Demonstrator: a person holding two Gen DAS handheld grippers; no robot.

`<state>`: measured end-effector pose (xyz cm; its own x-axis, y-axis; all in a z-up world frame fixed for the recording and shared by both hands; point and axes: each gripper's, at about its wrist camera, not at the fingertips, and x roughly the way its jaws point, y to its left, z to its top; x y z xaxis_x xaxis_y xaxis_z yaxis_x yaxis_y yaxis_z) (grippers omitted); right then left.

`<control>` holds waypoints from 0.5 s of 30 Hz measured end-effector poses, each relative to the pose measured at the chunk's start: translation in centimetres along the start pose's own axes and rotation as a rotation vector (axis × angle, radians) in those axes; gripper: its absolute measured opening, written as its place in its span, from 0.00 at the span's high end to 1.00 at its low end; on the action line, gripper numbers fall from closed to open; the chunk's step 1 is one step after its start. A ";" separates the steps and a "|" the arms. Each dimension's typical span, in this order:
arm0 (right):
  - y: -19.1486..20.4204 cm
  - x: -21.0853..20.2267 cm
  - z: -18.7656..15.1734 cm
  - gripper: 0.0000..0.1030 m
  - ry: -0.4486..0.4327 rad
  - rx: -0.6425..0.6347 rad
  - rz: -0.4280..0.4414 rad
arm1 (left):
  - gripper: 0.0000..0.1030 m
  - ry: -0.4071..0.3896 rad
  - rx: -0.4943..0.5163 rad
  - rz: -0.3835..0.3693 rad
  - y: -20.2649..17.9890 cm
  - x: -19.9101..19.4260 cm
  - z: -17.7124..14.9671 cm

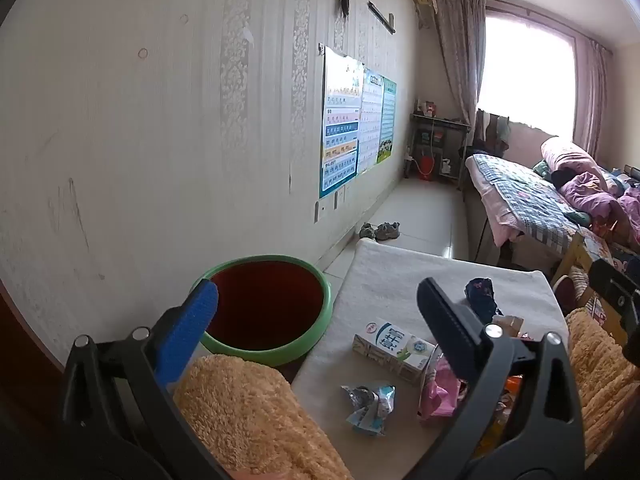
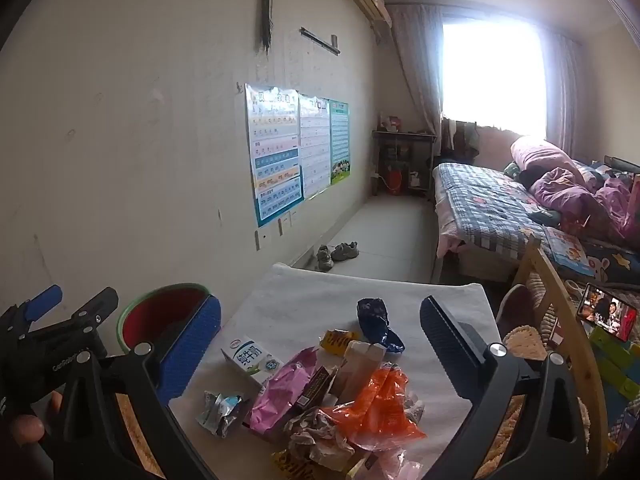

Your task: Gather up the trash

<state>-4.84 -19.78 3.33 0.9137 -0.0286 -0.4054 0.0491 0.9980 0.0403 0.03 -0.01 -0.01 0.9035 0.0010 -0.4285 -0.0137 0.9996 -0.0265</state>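
Note:
A pile of trash lies on the white-cloth table (image 2: 320,292): a milk carton (image 2: 252,356), a pink wrapper (image 2: 280,392), an orange bag (image 2: 376,404), a dark blue wrapper (image 2: 376,320), a silver crumpled wrapper (image 2: 222,408) and crumpled paper (image 2: 316,436). My right gripper (image 2: 320,340) hangs open above the pile, holding nothing. To the table's left stands a green-rimmed bin (image 1: 280,354) with a red inside. My left gripper (image 1: 320,312) is open and empty between the bin and the table (image 1: 400,276), near the milk carton (image 1: 390,348) and silver wrapper (image 1: 370,404).
An orange fleece cloth (image 1: 248,412) lies under the left gripper. A wooden chair (image 2: 560,292) and a lit phone (image 2: 608,316) stand right of the table. Beyond are shoes (image 2: 338,254) on the floor, a bed (image 2: 500,204) and a wall with posters (image 2: 296,152).

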 end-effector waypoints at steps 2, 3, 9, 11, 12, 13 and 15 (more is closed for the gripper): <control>0.0 0.0 0.0 0.07 0.001 0.001 -0.001 | 0.05 0.000 -0.002 -0.003 0.0 0.0 0.0; -0.1 0.1 0.0 0.07 0.002 0.002 -0.001 | 0.05 -0.002 -0.003 -0.004 0.0 -0.1 0.0; 0.4 0.1 -0.2 0.07 0.004 0.008 0.004 | 0.05 0.005 -0.004 -0.003 0.1 0.1 -0.3; 0.5 0.0 -0.2 0.07 0.005 0.008 0.005 | 0.05 0.006 -0.005 -0.002 0.2 0.0 -0.4; 0.6 0.0 -0.2 0.07 0.005 0.008 0.004 | 0.05 0.006 -0.005 -0.002 0.2 0.0 -0.5; 0.7 0.0 -0.3 0.07 0.006 0.007 0.004 | 0.05 0.007 -0.006 -0.002 0.2 0.0 -0.5; 0.3 0.2 -0.5 0.07 0.007 0.008 0.005 | 0.05 0.009 -0.007 -0.003 0.3 -0.1 -0.7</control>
<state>-4.82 -19.44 2.77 0.9111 -0.0236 -0.4115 0.0483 0.9976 0.0498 -0.35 0.25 -0.59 0.8997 -0.0024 -0.4366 -0.0137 0.9993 -0.0338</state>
